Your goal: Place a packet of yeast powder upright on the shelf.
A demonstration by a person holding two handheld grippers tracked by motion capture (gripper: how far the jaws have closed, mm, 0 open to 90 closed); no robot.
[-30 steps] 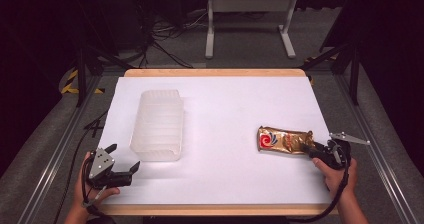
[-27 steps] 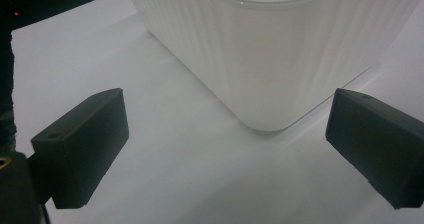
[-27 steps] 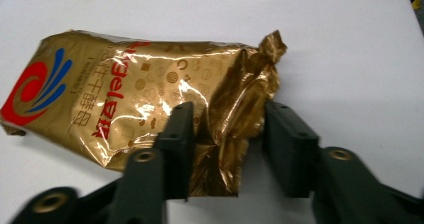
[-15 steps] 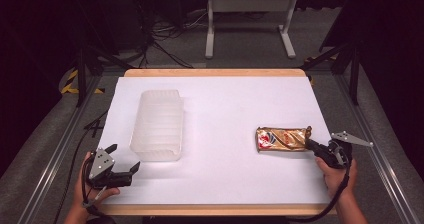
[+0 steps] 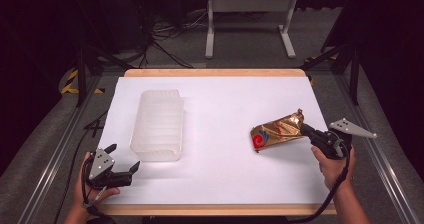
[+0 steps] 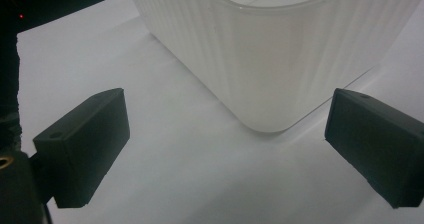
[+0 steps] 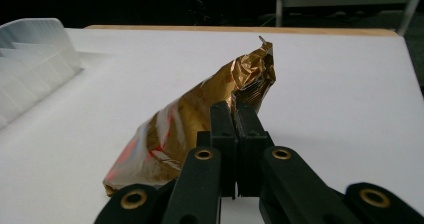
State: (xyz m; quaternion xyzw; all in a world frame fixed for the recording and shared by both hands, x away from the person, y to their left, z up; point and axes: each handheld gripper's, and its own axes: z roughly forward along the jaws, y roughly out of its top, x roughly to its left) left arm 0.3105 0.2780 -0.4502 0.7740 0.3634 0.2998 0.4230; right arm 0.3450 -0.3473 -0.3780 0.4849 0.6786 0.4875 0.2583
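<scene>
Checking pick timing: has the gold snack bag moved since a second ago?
Yes. The gold snack bag, pinched by the right tool, has tilted up off the white table cover.

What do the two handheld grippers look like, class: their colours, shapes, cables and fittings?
Both the left gripper and the right gripper are black, each topped by a grey three-cornered plate, and a black cable trails from each. The left gripper's pads are blocky black rectangles with bevelled tips. The right gripper's linkage arms carry brass-coloured pivot rings. No sleeves cover the forearms.
</scene>
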